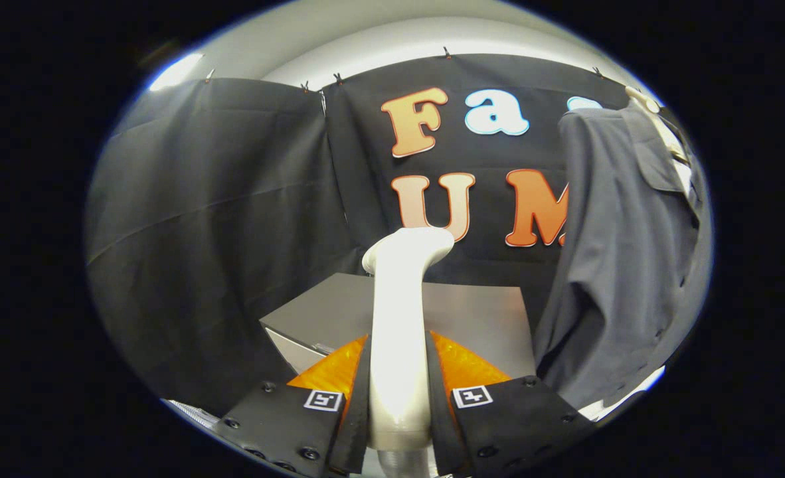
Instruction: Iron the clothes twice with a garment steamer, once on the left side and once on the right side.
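- Black cloth (220, 199) hangs as the booth's wall, pinned along its top edge, with a pale ceiling above it.
- Beyond the fingers sits a grey box (472, 318), its flat top bare; whether it is a container, or holds anything, cannot be told.
- The gripper (399, 392) is clamped on the garment steamer (400, 312): both fingers press against the sides of its pale handle, which rises between them, with the head at the top bent over and facing away.
- A ribbed hose leaves the handle's lower end, below the fingers.
- A dark grey shirt (618, 265) hangs on a pale hanger (645, 99) to the right of the steamer, in front of the cloth wall, collar up and one sleeve drooping.
- The steamer head is well apart from the shirt, not touching it.
- My judgement: the steamer is in hand but neither pass looks begun, so both the left-side and right-side strokes remain.
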`<state>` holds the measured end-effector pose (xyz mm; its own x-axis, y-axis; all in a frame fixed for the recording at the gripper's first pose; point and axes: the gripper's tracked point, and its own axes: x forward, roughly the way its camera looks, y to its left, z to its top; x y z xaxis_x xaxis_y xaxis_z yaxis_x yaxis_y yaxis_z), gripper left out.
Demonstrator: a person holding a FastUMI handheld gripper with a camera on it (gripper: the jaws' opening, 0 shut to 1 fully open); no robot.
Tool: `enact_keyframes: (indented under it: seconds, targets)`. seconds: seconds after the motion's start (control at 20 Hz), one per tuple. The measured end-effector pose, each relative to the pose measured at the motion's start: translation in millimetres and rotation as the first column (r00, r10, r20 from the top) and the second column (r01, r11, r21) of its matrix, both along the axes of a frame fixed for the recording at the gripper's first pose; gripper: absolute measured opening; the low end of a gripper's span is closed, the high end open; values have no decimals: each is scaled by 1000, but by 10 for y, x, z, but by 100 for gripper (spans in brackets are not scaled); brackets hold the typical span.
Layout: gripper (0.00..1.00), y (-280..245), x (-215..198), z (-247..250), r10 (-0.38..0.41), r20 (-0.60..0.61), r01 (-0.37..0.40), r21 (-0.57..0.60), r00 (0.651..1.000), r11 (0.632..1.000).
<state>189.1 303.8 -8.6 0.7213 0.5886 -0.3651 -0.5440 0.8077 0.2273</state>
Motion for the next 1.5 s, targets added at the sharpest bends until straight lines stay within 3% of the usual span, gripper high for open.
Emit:
enact_keyframes:
  seconds: [0.4,0.85,1.3,1.5]
  targets:
    - [46,-982,-494,394,-21,133,16,43,991,999]
    - [46,-2225,-525,397,-131,272,124,45,953,991]
    - [39,-2803,-504,-102,-116,166,99,105,979,990]
    - [37,-2921,-342,-262,-161,212,140,110,964,984]
